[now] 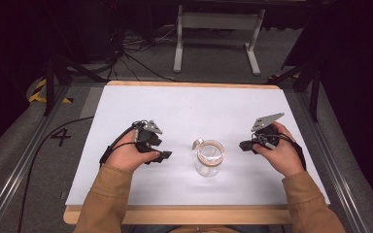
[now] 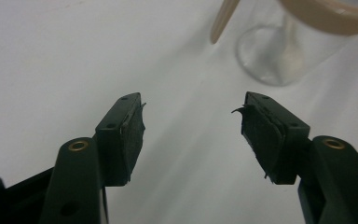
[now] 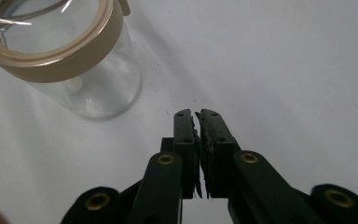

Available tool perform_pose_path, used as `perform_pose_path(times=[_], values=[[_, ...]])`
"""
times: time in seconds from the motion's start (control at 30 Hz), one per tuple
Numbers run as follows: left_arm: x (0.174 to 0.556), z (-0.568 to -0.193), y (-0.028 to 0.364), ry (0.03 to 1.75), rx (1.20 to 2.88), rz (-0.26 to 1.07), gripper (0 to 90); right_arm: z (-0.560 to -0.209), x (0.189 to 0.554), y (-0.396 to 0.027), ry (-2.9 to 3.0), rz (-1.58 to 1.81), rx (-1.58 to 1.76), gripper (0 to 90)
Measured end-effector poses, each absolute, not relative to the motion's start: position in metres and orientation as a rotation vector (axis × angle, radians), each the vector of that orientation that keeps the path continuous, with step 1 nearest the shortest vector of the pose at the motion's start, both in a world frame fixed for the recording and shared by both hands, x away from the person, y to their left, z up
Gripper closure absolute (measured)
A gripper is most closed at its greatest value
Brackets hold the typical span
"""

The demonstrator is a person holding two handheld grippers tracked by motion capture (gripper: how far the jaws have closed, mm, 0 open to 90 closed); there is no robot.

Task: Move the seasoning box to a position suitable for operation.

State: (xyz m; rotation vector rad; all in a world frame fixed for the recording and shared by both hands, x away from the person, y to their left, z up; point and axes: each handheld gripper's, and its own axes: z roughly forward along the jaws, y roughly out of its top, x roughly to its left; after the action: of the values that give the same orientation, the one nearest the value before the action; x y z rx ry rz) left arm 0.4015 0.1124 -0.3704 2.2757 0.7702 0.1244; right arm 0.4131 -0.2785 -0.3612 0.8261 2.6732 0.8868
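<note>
Now — one glass jar [image 1: 209, 158] | two grippers — left [image 1: 164, 156] spread | right [image 1: 243, 145] closed

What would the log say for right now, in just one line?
left gripper: open, empty | right gripper: shut, empty | glass jar: upright on white table, between grippers, untouched

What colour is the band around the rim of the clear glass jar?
Tan, a light beige band around the clear glass jar mouth; the right gripper view shows it best.
</note>
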Motion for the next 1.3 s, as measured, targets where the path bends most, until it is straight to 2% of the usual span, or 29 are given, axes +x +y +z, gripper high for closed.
perform_pose_path(times=[0.07,0.13,0.2,0.27,0.4,0.43,0.53,0.7,0.83,0.9,1.03,1.07,1.17,1.3], values=[[0.399,-0.368,0.112,0.823,2.276,0.167,40.5,-0.362,0.412,-0.281,2.657,0.954,0.83,88.4],[0.399,-0.369,0.115,0.912,2.341,0.308,40.6,-0.363,0.411,-0.283,2.64,0.998,0.862,88.0],[0.4,-0.369,0.119,0.896,2.344,0.352,40.6,-0.364,0.41,-0.285,2.636,0.983,0.887,87.4],[0.399,-0.371,0.12,0.856,2.309,0.25,40.7,-0.366,0.41,-0.286,2.628,0.984,0.9,87.7],[0.397,-0.373,0.12,0.859,2.28,0.157,41.0,-0.367,0.409,-0.286,2.627,0.991,0.892,88.1],[0.397,-0.373,0.119,0.877,2.28,0.145,45.5,-0.367,0.409,-0.285,2.63,0.991,0.889,88.1],[0.399,-0.37,0.12,0.861,2.273,0.192,48.8,-0.368,0.407,-0.283,2.631,1.005,0.883,88.1],[0.401,-0.365,0.114,0.785,2.209,0.196,57.3,-0.377,0.408,-0.283,2.644,1.0,0.884,89.6],[0.403,-0.376,0.099,0.693,2.191,0.145,52.1,-0.384,0.406,-0.277,2.656,1.038,0.836,90.0],[0.405,-0.38,0.091,0.656,2.226,0.155,57.7,-0.386,0.405,-0.274,2.654,1.054,0.811,90.0],[0.408,-0.382,0.079,0.643,2.23,0.089,82.2,-0.389,0.402,-0.267,2.655,1.089,0.795,90.0],[0.408,-0.382,0.077,0.649,2.227,0.088,85.6,-0.39,0.401,-0.266,2.653,1.097,0.792,90.0],[0.408,-0.382,0.071,0.643,2.242,0.095,89.1,-0.393,0.4,-0.262,2.65,1.1,0.801,90.0],[0.409,-0.384,0.063,0.619,2.258,0.08,89.5,-0.4,0.4,-0.256,2.659,1.118,0.798,90.0]])
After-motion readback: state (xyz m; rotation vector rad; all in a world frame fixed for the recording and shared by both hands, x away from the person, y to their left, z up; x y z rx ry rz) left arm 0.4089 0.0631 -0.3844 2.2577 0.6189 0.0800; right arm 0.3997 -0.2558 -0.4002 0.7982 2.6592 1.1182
